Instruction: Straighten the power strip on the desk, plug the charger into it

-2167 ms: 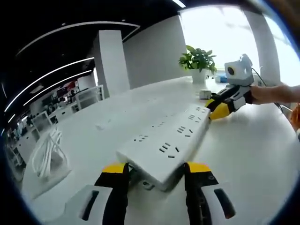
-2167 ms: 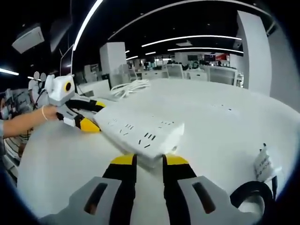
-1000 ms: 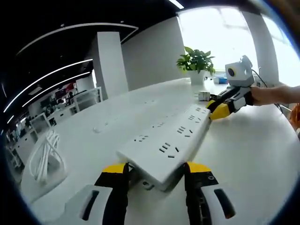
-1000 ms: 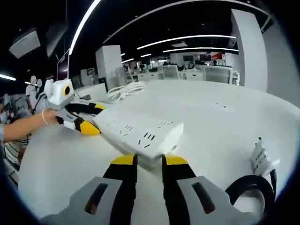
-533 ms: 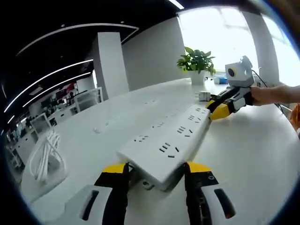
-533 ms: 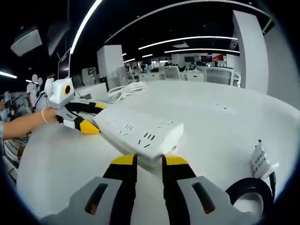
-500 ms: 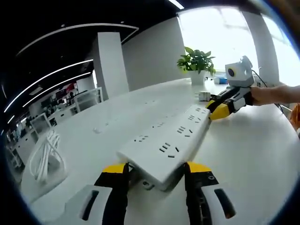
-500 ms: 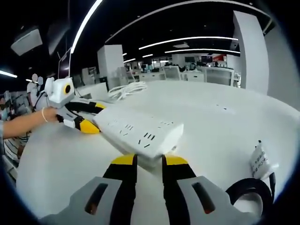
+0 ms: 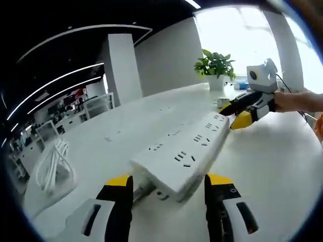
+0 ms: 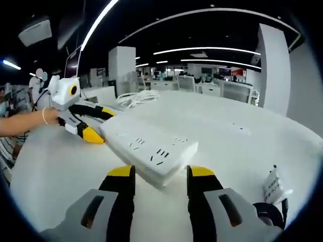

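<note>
A long white power strip [image 9: 186, 151] lies flat on the white desk [image 9: 272, 166]. My left gripper [image 9: 169, 184] is open, its yellow-tipped jaws standing either side of the strip's near end with small gaps. At the strip's other end sits my right gripper [image 9: 241, 112], held by a hand. In the right gripper view the strip [image 10: 146, 146] runs away from my open right gripper [image 10: 161, 174], whose jaws flank that end loosely. My left gripper [image 10: 93, 123] is at the far end. A white charger [image 10: 275, 184] with a black cable lies at the lower right.
A bundle of white cable [image 9: 53, 164] lies on the desk left of the strip and shows again as a white coil [image 10: 136, 96]. A potted plant [image 9: 216, 63] stands at the desk's far end. A small white block [image 9: 222, 103] sits near it.
Both grippers have gone from shut on the strip's ends to open, their jaws spread wider. The strip lies released on the desk.
</note>
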{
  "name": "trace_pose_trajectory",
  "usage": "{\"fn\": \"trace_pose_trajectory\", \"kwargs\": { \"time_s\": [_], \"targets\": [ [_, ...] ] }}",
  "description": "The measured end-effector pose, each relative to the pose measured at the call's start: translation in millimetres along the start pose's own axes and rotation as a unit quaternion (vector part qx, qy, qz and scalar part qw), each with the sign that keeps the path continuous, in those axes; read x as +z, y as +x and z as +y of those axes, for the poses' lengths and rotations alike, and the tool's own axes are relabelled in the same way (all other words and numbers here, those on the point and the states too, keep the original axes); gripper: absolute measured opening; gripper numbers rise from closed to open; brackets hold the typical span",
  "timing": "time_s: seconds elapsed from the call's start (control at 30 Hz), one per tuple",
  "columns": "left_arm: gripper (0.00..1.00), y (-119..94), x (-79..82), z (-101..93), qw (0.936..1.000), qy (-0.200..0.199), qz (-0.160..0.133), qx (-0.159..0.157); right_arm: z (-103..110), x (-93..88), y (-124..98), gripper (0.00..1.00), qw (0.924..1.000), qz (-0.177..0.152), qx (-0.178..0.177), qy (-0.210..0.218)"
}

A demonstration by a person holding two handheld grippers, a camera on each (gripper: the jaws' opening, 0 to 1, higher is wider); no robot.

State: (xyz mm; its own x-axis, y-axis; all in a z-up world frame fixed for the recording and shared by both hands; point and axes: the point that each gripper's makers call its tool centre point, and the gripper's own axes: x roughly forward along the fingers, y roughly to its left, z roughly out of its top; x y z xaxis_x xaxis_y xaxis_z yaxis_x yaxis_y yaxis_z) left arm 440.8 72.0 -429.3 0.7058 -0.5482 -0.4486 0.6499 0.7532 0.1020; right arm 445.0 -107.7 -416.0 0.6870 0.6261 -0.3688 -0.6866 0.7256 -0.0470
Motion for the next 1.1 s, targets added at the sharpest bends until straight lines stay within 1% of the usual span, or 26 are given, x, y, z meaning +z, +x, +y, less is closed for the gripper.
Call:
{"fn": "trace_pose_trajectory", "kwargs": {
  "time_s": [0.13,0.23,0.4,0.53,0.63,0.7,0.77,0.83,0.9,1.1],
  "targets": [
    [0.59,-5,0.6,2.0,1.0,-0.004,-0.005,0.004,2,-1.5,-1,0.44,1.0,0.004,0.0,-0.002],
    [0.6,-8,1.8,2.2,0.9999,-0.009,-0.011,0.007,3,0.8,0,0.45,1.0,-0.001,-0.001,-0.002],
    [0.68,-15,4.1,-0.4,0.9996,-0.017,-0.021,0.005,6,5.8,-3,0.51,0.9999,-0.009,0.0,-0.006],
    [0.71,-22,5.9,-1.1,0.9994,-0.018,-0.029,0.01,9,9.5,-7,0.59,0.9996,-0.019,-0.005,-0.018],
    [0.76,-26,6.5,-2.3,0.9991,-0.021,-0.036,0.012,12,10.9,-10,0.64,0.9992,-0.025,-0.001,-0.03],
    [0.81,-29,3.8,-3.0,0.9991,-0.014,-0.036,0.017,15,11.5,-14,0.67,0.9986,-0.031,-0.002,-0.042],
    [0.84,-32,1.6,-3.3,0.9991,-0.009,-0.034,0.022,15,12.4,-14,0.73,0.9983,-0.035,-0.001,-0.046],
    [0.85,-37,1.7,-5.0,0.9989,-0.007,-0.04,0.024,17,12.7,-17,0.76,0.998,-0.043,0.0,-0.046],
    [0.86,-42,2.1,-7.2,0.9986,-0.007,-0.046,0.025,18,12.6,-19,0.78,0.9977,-0.047,0.0,-0.048],
    [0.89,-53,-0.6,-9.6,0.998,0.006,-0.052,0.035,16,12.1,-25,0.81,0.9973,-0.056,-0.003,-0.047]
  ]
}}
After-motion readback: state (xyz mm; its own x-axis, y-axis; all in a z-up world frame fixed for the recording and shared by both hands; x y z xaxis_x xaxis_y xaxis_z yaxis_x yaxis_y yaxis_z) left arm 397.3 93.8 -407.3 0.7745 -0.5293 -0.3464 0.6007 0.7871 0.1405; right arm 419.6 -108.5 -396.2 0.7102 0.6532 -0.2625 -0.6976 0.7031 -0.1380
